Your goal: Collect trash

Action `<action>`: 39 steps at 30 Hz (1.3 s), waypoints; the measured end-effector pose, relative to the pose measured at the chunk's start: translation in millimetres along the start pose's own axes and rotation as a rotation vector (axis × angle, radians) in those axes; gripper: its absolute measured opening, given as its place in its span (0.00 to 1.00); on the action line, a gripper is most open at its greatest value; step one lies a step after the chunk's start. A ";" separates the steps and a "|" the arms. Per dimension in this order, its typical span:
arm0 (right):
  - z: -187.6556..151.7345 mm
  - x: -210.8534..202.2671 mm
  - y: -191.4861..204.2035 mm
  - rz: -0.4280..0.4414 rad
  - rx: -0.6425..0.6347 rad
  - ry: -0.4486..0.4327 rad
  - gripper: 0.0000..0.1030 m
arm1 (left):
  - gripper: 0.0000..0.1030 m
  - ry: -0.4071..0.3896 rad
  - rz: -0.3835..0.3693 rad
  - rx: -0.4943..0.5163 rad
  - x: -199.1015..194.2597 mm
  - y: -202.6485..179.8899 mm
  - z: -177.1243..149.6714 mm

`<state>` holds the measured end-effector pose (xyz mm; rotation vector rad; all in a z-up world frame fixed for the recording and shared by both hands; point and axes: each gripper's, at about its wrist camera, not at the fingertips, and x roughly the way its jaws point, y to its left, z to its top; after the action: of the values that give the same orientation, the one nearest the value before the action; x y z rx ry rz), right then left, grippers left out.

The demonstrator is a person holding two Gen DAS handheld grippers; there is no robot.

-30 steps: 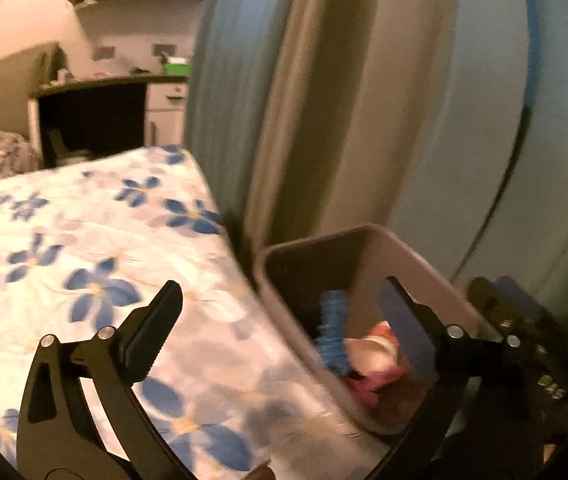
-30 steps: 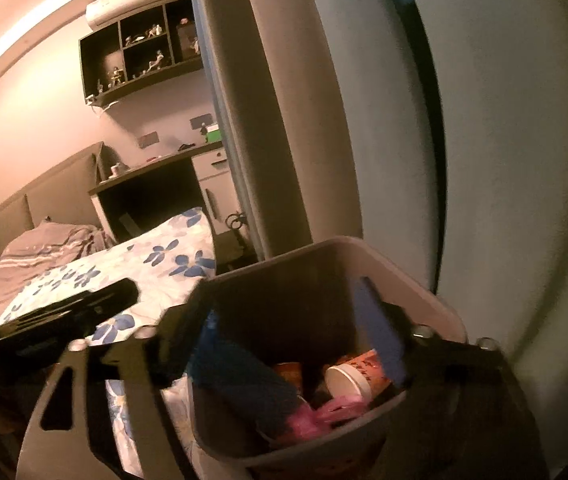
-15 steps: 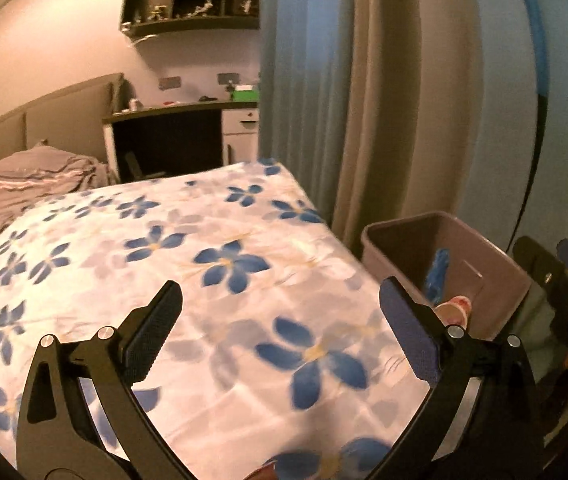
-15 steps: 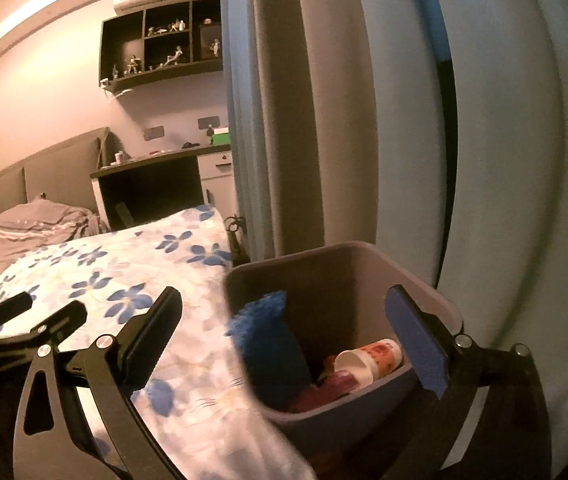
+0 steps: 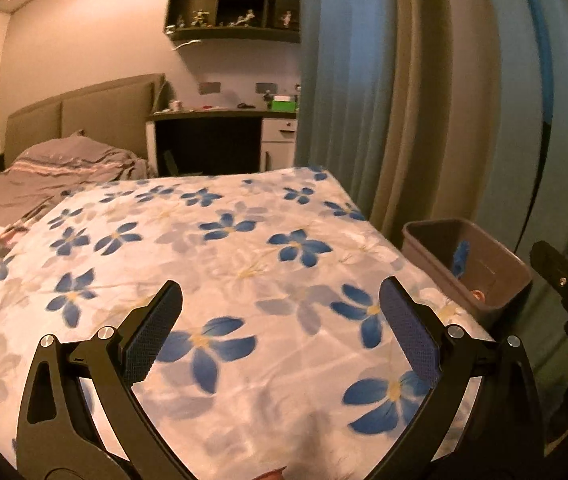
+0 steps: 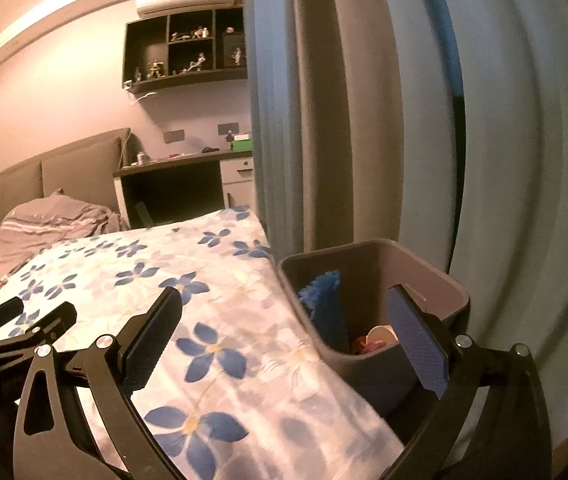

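Both grippers hover over the bed w/ white sheet printed in blue flowers (image 5: 243, 280). Left gripper (image 5: 279, 328): fingers spread wide, nothing btwn them, only sheet beneath. Right gripper (image 6: 284, 332): fingers also wide apart, nothing gripped; the right finger overlaps the bin in view. Grey rectangular plastic bin (image 6: 436, 276) stands just beside the bed edge, by the blue-grey curtains (image 5: 424, 100). Inside it: blue fuzzy item (image 6: 324, 300), white paper cup w/ orange print (image 6: 380, 336), smth pink-red near the cup.
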<state>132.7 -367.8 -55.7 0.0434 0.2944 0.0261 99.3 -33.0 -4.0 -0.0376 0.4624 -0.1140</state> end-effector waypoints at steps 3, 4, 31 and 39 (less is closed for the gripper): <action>-3.9 -7.1 12.4 0.015 -0.023 0.000 0.95 | 0.94 0.004 0.011 -0.020 -10.9 14.1 -6.3; -4.6 -8.9 15.3 0.016 -0.029 0.000 0.95 | 0.94 0.003 0.014 -0.024 -14.4 17.8 -8.0; -5.1 -30.5 37.7 0.042 -0.054 -0.040 0.95 | 0.94 -0.022 0.014 -0.043 -46.3 31.5 -14.1; -4.7 -30.7 36.3 0.043 -0.054 -0.041 0.95 | 0.94 -0.022 0.015 -0.044 -46.3 32.0 -14.2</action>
<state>101.3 -332.4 -49.6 -0.0037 0.2519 0.0754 55.0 4.2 1.8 -0.0786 0.4429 -0.0891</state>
